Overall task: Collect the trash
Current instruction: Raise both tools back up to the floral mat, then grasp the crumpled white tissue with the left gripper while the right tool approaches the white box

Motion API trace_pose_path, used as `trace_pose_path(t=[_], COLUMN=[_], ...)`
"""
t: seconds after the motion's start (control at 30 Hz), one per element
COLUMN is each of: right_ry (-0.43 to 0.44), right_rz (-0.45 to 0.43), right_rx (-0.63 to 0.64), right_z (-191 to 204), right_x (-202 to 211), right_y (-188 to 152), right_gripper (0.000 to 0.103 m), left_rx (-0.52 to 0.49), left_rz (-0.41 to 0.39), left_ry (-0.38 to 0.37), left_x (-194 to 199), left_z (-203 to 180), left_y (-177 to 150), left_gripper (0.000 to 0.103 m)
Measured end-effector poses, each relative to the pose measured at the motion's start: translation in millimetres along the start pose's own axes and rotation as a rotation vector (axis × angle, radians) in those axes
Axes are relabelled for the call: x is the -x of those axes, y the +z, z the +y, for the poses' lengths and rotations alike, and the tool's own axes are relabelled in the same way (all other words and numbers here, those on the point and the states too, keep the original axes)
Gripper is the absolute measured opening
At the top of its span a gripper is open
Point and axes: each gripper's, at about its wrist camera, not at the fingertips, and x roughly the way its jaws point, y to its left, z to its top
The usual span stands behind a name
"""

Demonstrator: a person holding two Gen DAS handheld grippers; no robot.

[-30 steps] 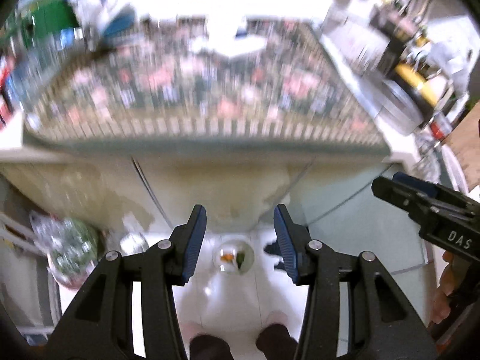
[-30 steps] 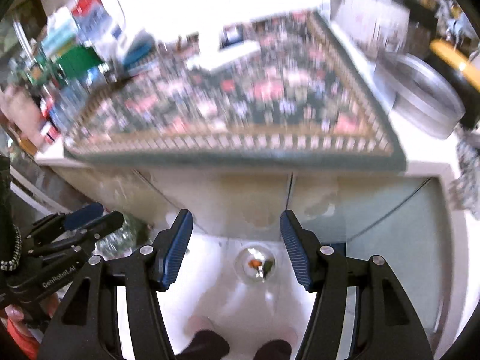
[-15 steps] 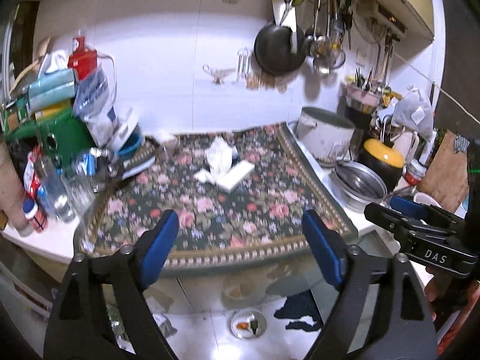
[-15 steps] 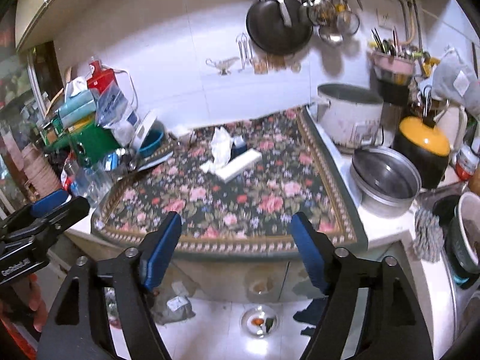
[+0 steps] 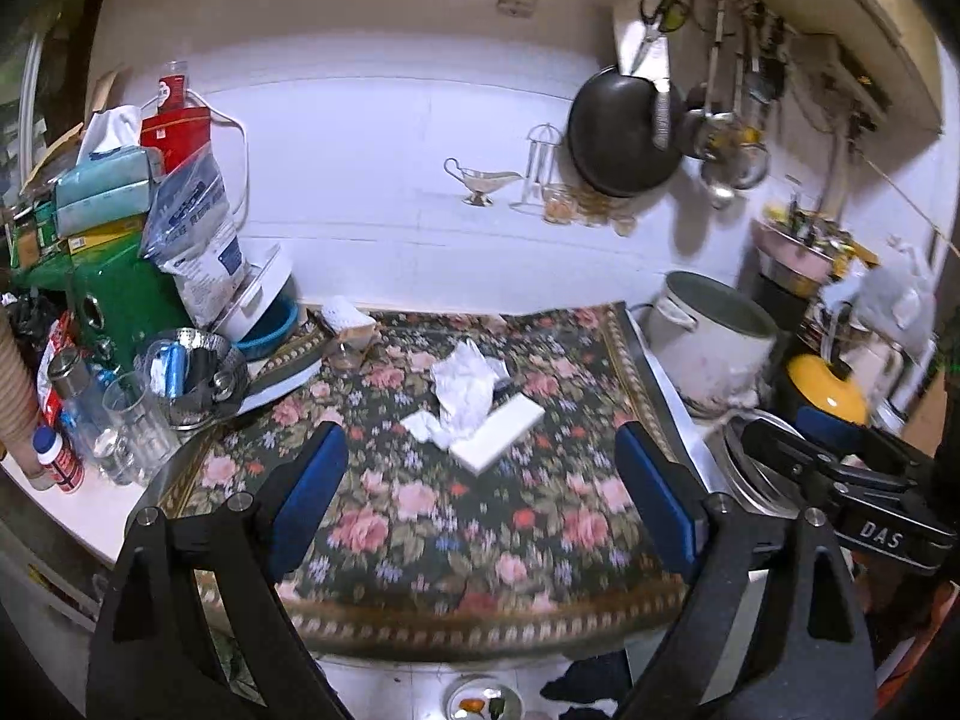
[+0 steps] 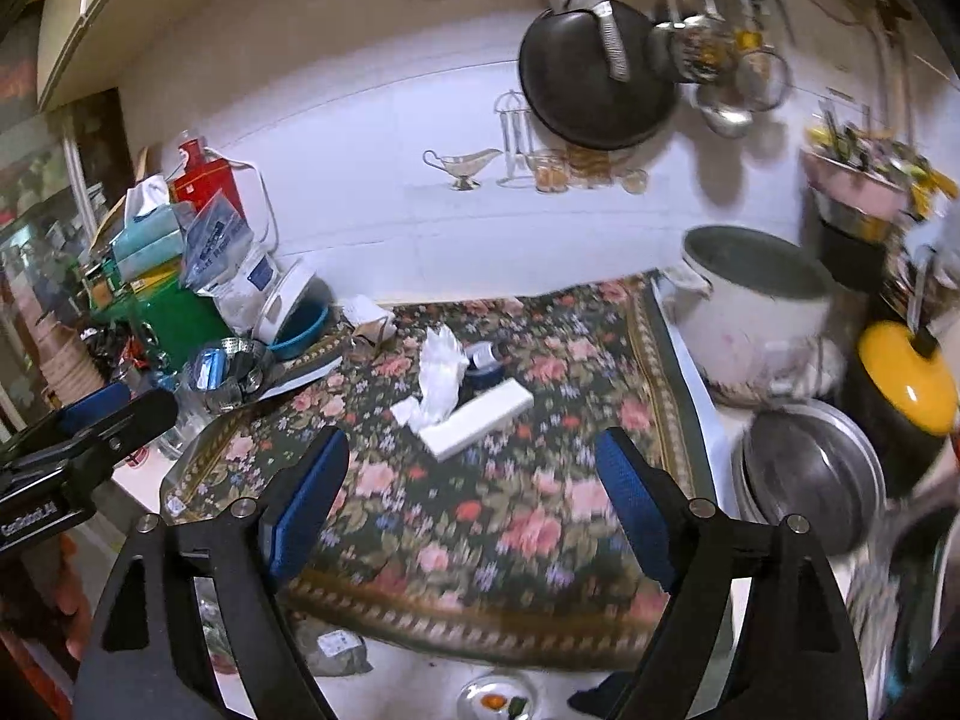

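Trash lies near the middle of the floral mat (image 5: 456, 516): a crumpled white tissue (image 5: 465, 393), a smaller wad (image 5: 423, 425) just left of it, and a flat white box (image 5: 498, 441) touching the tissue's lower right. The box is a long rectangular slab; its long axis runs on a diagonal from lower left to upper right in both views, the far end toward the white pot (image 5: 711, 342). The tissue is soft, creased and stands up in a loose peak. Behind it, in the right wrist view, a dark blue thing (image 6: 483, 360) is partly hidden; what it is cannot be told.

The mat is dark woven cloth with pink roses and a patterned border, its front edge hanging over the counter. The pot is round, enamel-like, with side handles. A black pan (image 5: 624, 135) hangs on the tiled wall. A steel bowl (image 6: 810, 474) sits right of the mat, blurred. At left a green box (image 5: 120, 306), plastic bag (image 5: 198, 228) and glasses (image 5: 129, 414) crowd together.

The left gripper (image 5: 480, 498) has blue pads and black arms; its jaws are opening, nothing between them, above the mat's near half. The right gripper (image 6: 474, 486) likewise is opening and empty. Each is cut off at the frame's foot.
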Motion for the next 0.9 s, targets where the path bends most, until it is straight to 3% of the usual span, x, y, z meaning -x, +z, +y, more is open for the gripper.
trace_pose_path(t=[0.27,0.53,0.9], right_ry=[0.078,0.08,-0.004], right_rz=[0.051,0.16,0.37], right_rx=[0.078,0.041,-0.072], right_z=[-36,-55,-29], right_x=[-64,-137,-265], right_y=[34,41,17], right_gripper=[0.082,0.082,0.082], left_rx=[0.067,0.087,0.005], left_rz=[0.02,0.105,0.229], left_ry=[0.087,0.108,0.037], left_x=[-71,-141,-227], left_z=[-18,1,68], left_y=[23,33,56], left_gripper=[0.091,0.091,0.091])
